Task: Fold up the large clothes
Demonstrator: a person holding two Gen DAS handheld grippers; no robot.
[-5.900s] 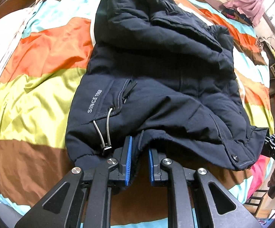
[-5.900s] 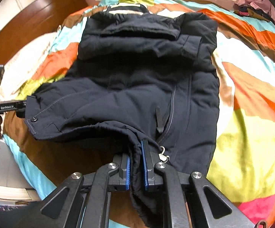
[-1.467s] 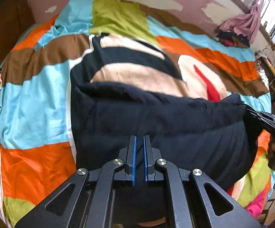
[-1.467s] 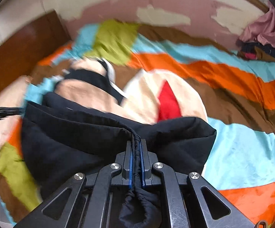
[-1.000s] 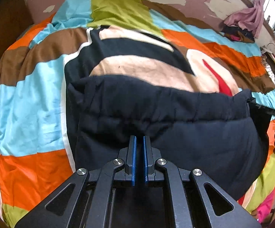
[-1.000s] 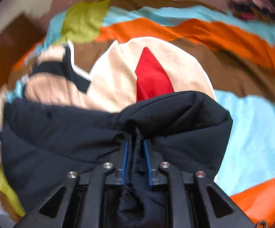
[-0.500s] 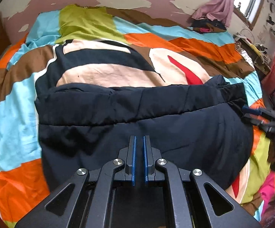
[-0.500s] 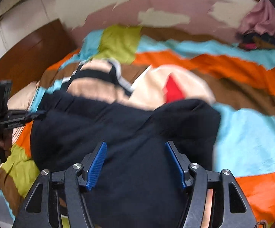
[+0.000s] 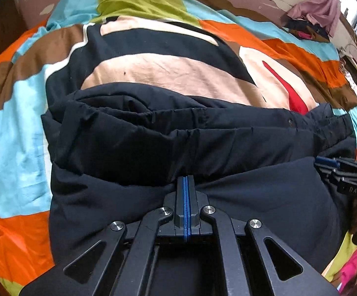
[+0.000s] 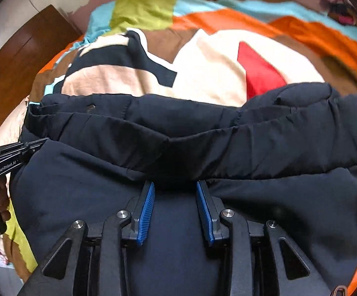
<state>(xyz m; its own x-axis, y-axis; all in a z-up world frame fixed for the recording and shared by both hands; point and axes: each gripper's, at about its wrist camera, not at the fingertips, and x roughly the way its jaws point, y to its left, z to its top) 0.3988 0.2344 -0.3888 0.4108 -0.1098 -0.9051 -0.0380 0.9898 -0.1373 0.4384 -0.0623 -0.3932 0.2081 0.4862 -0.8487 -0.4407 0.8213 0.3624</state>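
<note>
Because the dark jacket (image 10: 178,148) lies doubled over mid-bed on the patchwork quilt (image 9: 13,128), hem at 12 o'clock, the right gripper (image 10: 176,190) stands apart, apparently released, while the left gripper (image 9: 186,180) is pressed together, pads meeting, whether pinching fabric I cannot tell.

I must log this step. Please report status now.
Left gripper shut, nothing between pads. Right gripper open above dark padded jacket. Jacket lies folded over on colourful bedspread. Nothing in the way.

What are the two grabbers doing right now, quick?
Left gripper: jaws closed, nothing visibly between them.
Right gripper: jaws open, over the puffy dark navy jacket.
</note>
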